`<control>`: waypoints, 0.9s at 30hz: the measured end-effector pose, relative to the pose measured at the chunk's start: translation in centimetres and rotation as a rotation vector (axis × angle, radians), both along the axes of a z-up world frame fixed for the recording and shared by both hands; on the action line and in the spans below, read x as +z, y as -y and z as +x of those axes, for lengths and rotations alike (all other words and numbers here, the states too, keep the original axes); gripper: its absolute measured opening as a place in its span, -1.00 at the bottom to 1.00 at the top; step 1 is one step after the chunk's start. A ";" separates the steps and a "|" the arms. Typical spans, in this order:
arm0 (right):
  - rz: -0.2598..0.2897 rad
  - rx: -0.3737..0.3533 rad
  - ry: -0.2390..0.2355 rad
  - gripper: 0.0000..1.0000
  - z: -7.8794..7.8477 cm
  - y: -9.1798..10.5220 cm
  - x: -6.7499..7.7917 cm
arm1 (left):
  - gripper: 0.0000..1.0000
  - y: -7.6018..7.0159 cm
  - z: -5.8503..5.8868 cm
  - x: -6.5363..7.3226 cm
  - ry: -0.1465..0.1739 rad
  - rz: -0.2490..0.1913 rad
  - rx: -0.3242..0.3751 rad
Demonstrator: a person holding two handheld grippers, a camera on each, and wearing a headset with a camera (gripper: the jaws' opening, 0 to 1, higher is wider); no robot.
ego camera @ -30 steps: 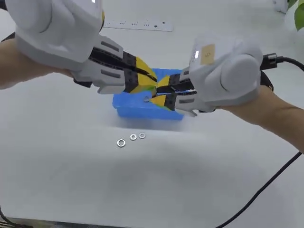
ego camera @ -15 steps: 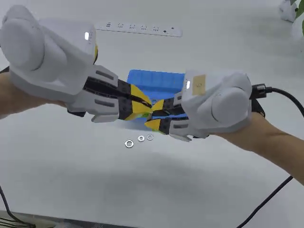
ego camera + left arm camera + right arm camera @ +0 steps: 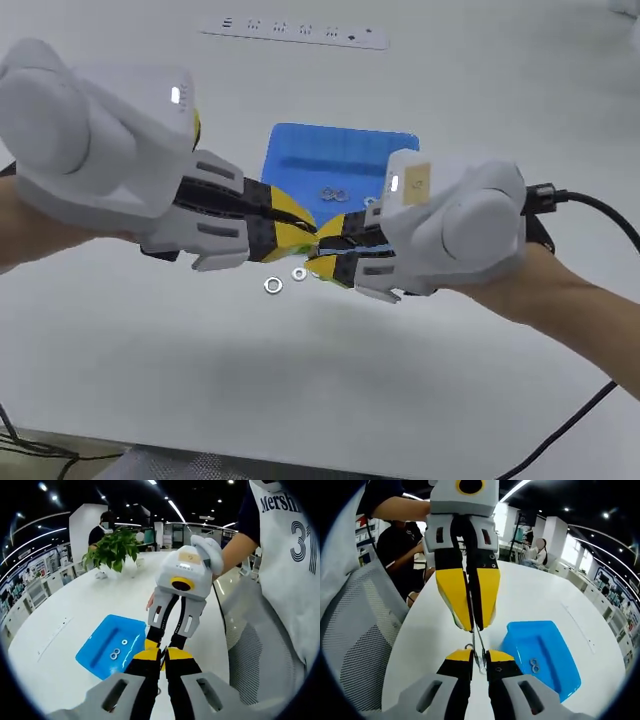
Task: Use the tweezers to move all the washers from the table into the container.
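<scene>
Fingers [image 3: 290,210] of left gripper [image 3: 313,230] and right gripper [image 3: 316,257] pinching tweezers [image 3: 477,645], blue container [image 3: 300,160] holding washers [image 3: 333,194]

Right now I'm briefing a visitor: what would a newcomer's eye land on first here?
The white left gripper and white right gripper meet tip to tip at centre, yellow-and-black tongs shut on thin metal tweezers. Behind them sits a bright blue rectangular plastic container; small silver metal washers lie on the white table by the tips.

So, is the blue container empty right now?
No, a few washers lie on the floor of the blue container in the head view.
</scene>
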State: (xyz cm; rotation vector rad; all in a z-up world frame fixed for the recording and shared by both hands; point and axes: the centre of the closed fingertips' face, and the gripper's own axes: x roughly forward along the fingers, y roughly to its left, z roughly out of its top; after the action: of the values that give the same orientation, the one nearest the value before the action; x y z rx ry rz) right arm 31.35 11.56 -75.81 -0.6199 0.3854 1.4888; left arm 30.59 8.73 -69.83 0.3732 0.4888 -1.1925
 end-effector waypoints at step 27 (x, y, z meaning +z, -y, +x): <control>0.001 -0.027 -0.058 -0.78 0.4 0.1 -2.2 | -0.87 0.2 0.8 -2.0 -0.040 0.034 -0.008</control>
State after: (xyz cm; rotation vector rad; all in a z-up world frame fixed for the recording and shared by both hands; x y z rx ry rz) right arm 31.75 11.42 -77.99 -0.5696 0.4358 1.4838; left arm 31.40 8.50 -71.86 0.3814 0.5430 -1.2019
